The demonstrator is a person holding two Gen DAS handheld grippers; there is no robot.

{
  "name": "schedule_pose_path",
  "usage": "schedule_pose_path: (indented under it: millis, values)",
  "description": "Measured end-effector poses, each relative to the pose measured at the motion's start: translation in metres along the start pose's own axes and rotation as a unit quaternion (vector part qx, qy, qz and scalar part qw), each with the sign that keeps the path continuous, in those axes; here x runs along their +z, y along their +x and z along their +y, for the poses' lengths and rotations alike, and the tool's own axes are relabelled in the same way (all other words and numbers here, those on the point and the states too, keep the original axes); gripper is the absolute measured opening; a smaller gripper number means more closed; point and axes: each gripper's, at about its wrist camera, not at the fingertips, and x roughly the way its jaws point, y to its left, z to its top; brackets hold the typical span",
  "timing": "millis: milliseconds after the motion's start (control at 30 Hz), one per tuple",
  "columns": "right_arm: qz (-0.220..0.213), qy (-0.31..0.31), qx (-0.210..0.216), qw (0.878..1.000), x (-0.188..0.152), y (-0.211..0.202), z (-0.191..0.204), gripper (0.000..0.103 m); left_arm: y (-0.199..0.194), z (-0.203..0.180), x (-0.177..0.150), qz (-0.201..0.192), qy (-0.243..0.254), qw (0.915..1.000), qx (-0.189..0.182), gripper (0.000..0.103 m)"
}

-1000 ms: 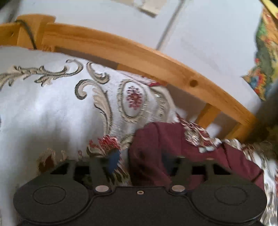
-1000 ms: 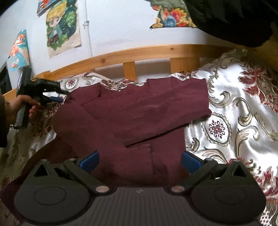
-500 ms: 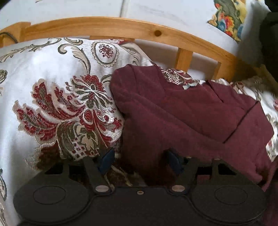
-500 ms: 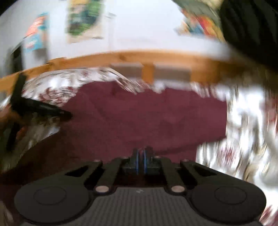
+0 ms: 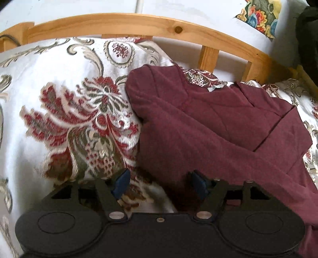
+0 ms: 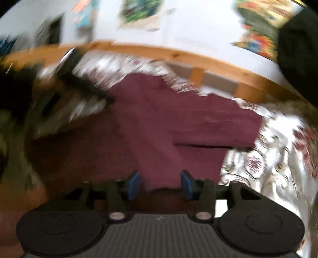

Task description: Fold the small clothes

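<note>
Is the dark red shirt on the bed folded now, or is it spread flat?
Partly folded. The dark red shirt has a sleeve laid across its body, with a straight layered edge visible, but it is not yet a compact bundle.

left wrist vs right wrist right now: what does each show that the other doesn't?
Left wrist only: its own open left hand-held gripper, fingers astride the maroon top's left edge; a sharp view of the neckline label.

Right wrist only: the open right hand-held gripper over the top's near edge; the left hand-held gripper seen from outside at the left, heavily blurred; wall posters.

Both: the top lying partly folded on the floral bedspread, the wooden rail, and a colourful cloth at the upper right.
</note>
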Motion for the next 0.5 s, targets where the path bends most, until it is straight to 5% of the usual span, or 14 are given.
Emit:
schedule_pose_path:
  millis: [200, 233, 300, 400, 500]
  values:
    - [0.048, 0.128, -0.018, 0.990, 0.002, 0.061, -0.036, 0.048, -0.009, -0.006, -0.015, 0.015, -0.008, 0.9998, -0.009, 0.073]
    - [0.057, 0.144, -0.009, 0.988, 0.000, 0.070, -0.039, 0.038, -0.011, -0.006, -0.017, 0.015, -0.005, 0.9999, -0.004, 0.070]
    - [0.066, 0.134, -0.011, 0.989, -0.002, 0.078, -0.036, 0.009, -0.013, -0.004, -0.018, 0.015, -0.009, 0.9998, 0.004, 0.055]
    - [0.057, 0.071, -0.054, 0.994, -0.001, 0.071, -0.022, 0.007, -0.018, 0.007, -0.022, 0.020, -0.046, 0.9986, 0.016, 0.044]
    - [0.051, 0.055, -0.076, 0.994, 0.001, 0.060, -0.017, 0.007, -0.026, 0.009, -0.024, 0.032, -0.073, 0.9967, 0.013, 0.048]
